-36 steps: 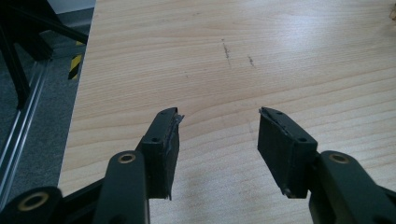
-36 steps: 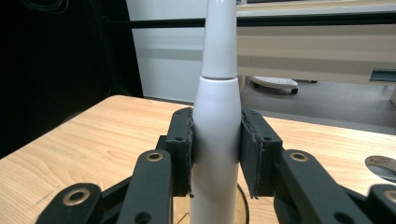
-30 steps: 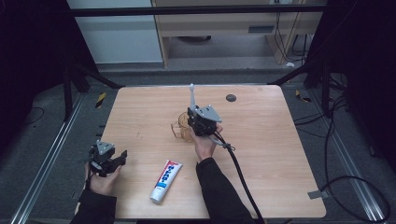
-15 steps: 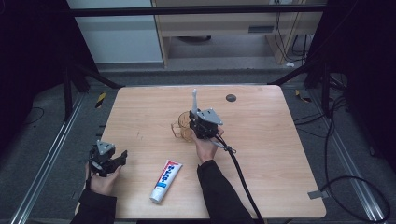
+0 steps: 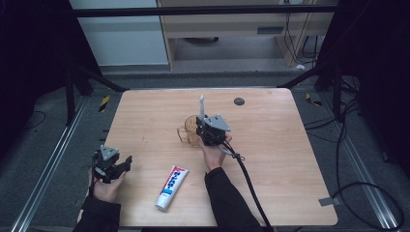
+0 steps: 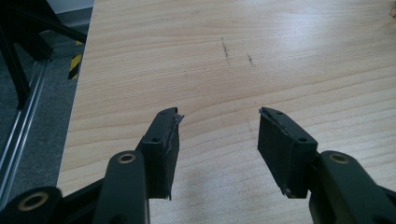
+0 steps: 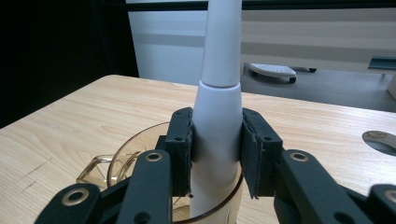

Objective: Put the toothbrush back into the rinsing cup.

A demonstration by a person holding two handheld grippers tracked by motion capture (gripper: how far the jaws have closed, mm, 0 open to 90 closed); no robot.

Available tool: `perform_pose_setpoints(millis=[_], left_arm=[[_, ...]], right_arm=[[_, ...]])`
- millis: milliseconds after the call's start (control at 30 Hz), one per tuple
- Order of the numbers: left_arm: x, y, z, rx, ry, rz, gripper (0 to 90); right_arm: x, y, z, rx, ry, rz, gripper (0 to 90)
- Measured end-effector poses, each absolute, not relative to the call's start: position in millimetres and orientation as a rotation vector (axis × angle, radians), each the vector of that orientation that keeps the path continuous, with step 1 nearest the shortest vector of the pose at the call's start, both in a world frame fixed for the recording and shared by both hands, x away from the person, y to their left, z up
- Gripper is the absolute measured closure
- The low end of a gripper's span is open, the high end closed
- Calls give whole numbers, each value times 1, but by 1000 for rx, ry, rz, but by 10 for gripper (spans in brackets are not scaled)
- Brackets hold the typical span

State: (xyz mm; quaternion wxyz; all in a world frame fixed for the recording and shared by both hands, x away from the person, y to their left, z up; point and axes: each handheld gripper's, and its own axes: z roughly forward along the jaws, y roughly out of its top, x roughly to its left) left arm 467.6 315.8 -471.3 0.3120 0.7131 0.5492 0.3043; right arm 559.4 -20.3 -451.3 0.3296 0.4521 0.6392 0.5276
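Toothbrush handle, white and smooth, stands upright with its lower end inside the amber cup, and the right gripper is clamped on its thicker body, one black pad pressed to each side. Compared with a second ago it stands a little straighter and the right gripper has drawn slightly back toward the person; the tip that leaned left then now points almost straight up in the high view. The handle narrows to a slim neck above a faint seam, and its top runs out of the right gripper view.

The cup is clear amber plastic, round-rimmed, with a faceted handle jutting to one side. It sits on the pale wood-grain surface near the middle, just in front of the right hand.

The left gripper has not moved: it rests at the near left corner of the surface with its jaws spread wide and nothing between them, the foam pads frayed at their tips. A few short dark scratches mark the wood beyond it.

A toothpaste tube, white with blue and red print, lies flat between the two forearms, where it lay before. A small dark round disc sits near the far edge.
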Motion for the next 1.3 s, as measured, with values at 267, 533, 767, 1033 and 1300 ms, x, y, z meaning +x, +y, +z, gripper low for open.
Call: perform_pose_setpoints(millis=[267, 533, 767, 1033, 1300], left_arm=[[468, 315, -471, 1882, 1450, 801, 475], [468, 315, -471, 1882, 1450, 800, 474], [467, 315, -471, 1883, 1450, 800, 474], [467, 316, -471, 1882, 1450, 799, 474], [467, 315, -471, 1883, 1450, 798, 474]], right_arm=[[556, -19, -451, 1164, 1688, 1368, 664], [553, -18, -450, 1159, 1701, 1351, 663], [550, -17, -449, 1149, 1708, 1341, 663], [549, -17, -449, 1149, 1711, 1343, 660], [550, -17, -450, 1150, 1718, 1341, 524]])
